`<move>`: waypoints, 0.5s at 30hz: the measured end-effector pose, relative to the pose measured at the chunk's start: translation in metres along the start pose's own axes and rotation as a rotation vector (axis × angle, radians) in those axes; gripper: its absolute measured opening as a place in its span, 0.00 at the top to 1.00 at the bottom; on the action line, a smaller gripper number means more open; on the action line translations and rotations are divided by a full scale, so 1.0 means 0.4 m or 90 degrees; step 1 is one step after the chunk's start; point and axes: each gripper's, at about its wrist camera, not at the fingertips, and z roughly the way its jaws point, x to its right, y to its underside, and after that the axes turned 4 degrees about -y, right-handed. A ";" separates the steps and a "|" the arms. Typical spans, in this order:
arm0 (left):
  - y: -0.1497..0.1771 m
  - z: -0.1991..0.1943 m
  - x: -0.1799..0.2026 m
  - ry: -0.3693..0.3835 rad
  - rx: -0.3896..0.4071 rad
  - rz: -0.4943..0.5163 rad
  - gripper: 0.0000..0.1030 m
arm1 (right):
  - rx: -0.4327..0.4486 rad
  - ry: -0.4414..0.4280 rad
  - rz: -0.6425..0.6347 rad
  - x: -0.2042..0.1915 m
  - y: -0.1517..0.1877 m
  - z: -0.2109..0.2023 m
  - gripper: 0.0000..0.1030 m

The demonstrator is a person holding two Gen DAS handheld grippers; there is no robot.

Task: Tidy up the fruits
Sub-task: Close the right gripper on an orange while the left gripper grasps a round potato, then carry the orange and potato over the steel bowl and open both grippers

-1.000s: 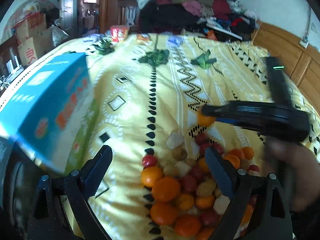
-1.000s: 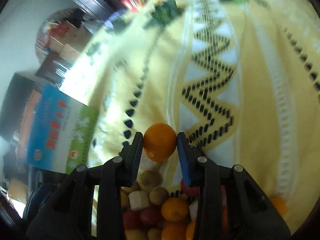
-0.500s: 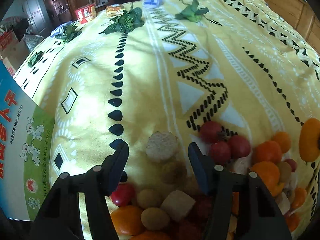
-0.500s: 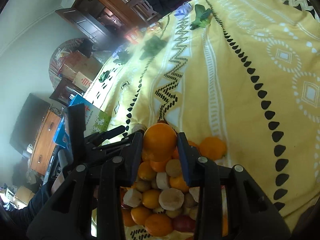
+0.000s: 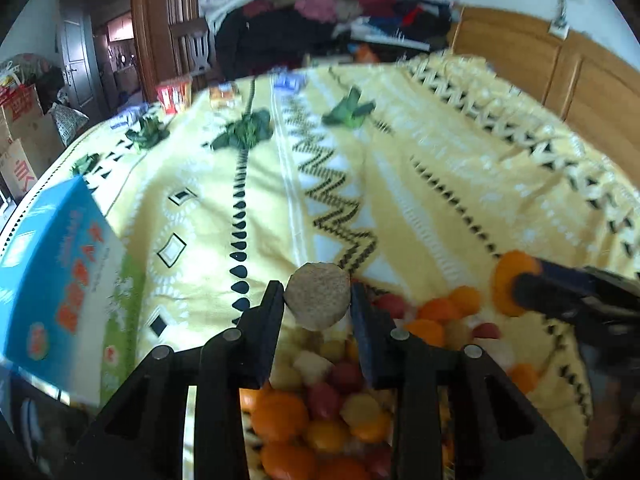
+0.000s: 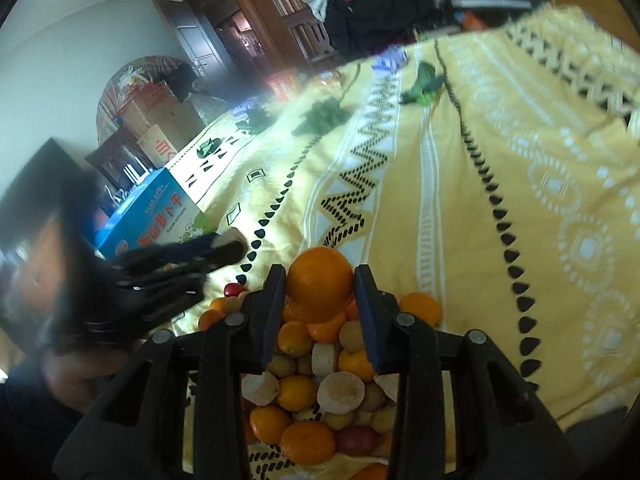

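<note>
A pile of mixed fruit [image 5: 332, 400] lies on the yellow patterned bedspread [image 5: 400, 184]: oranges, small red fruits, yellow ones and pale cut chunks. It also shows in the right wrist view [image 6: 320, 392]. My left gripper [image 5: 318, 300] is shut on a beige round cut chunk [image 5: 318, 295] and holds it above the pile. My right gripper [image 6: 320, 284] is shut on an orange [image 6: 320, 282] above the pile. The right gripper shows at the right of the left wrist view [image 5: 520, 286], and the left gripper at the left of the right wrist view [image 6: 224, 246].
A blue and green carton [image 5: 60, 284] stands at the bed's left edge. Green leafy bunches [image 5: 244, 134] and small packets [image 5: 174, 96] lie at the far end. Clothes are heaped beyond the bed [image 5: 320, 12]. A wooden headboard [image 5: 560, 64] runs along the right.
My left gripper closed on the beige chunk and lifted it off the pile. My right gripper kept the orange and stayed raised above the pile.
</note>
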 end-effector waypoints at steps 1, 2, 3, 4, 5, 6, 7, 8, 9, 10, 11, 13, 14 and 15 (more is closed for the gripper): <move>0.012 -0.047 0.007 0.004 0.014 0.000 0.66 | 0.007 0.007 -0.014 -0.021 0.009 -0.018 0.65; 0.023 -0.086 0.014 0.004 0.022 0.001 0.66 | 0.009 0.010 -0.020 -0.039 0.020 -0.032 0.65; 0.037 -0.122 0.021 0.006 0.028 -0.003 0.67 | 0.008 0.013 -0.027 -0.058 0.034 -0.044 0.65; 0.054 -0.157 0.026 0.010 0.033 -0.010 0.66 | 0.007 0.019 -0.038 -0.081 0.050 -0.055 0.65; 0.068 -0.183 0.027 0.011 0.037 -0.017 0.67 | 0.003 0.024 -0.045 -0.102 0.066 -0.063 0.65; 0.083 -0.207 0.029 0.010 0.039 -0.021 0.67 | -0.004 0.022 -0.045 -0.119 0.082 -0.068 0.65; 0.096 -0.226 0.030 0.010 0.040 -0.025 0.67 | -0.011 0.016 -0.049 -0.138 0.096 -0.074 0.66; 0.108 -0.243 0.027 0.012 0.037 -0.031 0.67 | -0.014 0.020 -0.061 -0.160 0.111 -0.080 0.66; 0.120 -0.260 0.024 0.014 0.033 -0.035 0.67 | -0.014 0.028 -0.074 -0.182 0.125 -0.090 0.66; 0.129 -0.276 0.020 0.012 0.033 -0.038 0.67 | -0.015 0.027 -0.082 -0.201 0.139 -0.099 0.66; 0.139 -0.292 0.014 0.010 0.034 -0.041 0.66 | -0.017 0.025 -0.082 -0.213 0.148 -0.107 0.66; 0.155 -0.322 0.006 0.010 0.036 -0.046 0.67 | -0.021 0.026 -0.084 -0.236 0.165 -0.122 0.66; 0.162 -0.334 0.003 0.007 0.038 -0.049 0.67 | -0.023 0.025 -0.081 -0.245 0.172 -0.127 0.66; 0.168 -0.347 -0.004 0.006 0.041 -0.051 0.67 | -0.024 0.023 -0.079 -0.252 0.178 -0.133 0.66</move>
